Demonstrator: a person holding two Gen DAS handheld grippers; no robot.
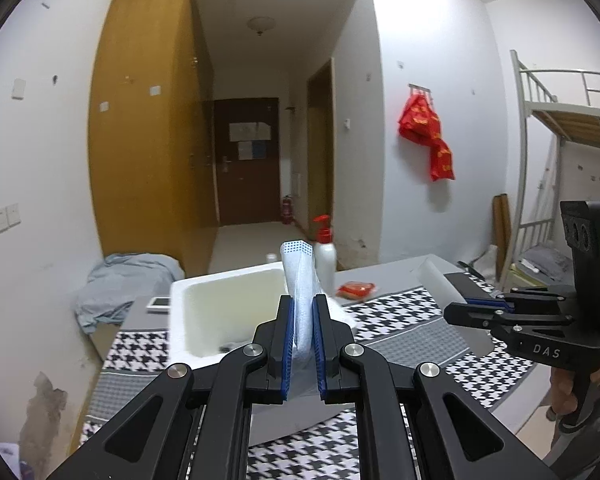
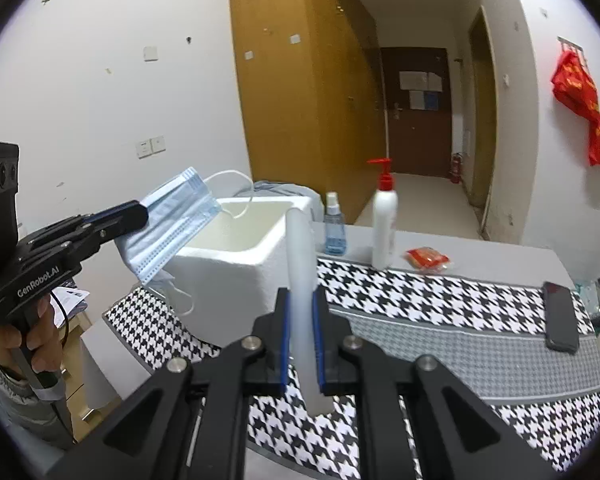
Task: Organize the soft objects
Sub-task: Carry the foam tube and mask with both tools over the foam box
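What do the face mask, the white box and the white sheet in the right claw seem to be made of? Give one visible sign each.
Face mask: thin non-woven fabric, matte pale blue; pleats and a stitched edge show.
White box: likely foamed polystyrene; thick, matte walls with rounded rims.
White sheet: probably soft foam or plastic, translucent matte; uncertain, seen edge-on.

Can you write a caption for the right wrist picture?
Right gripper pinches a white sheet; left gripper holds a blue mask.

Dorm room: metal bunk bed (image 1: 560, 120), wooden wardrobe (image 1: 140, 120), entrance door (image 1: 246, 160).
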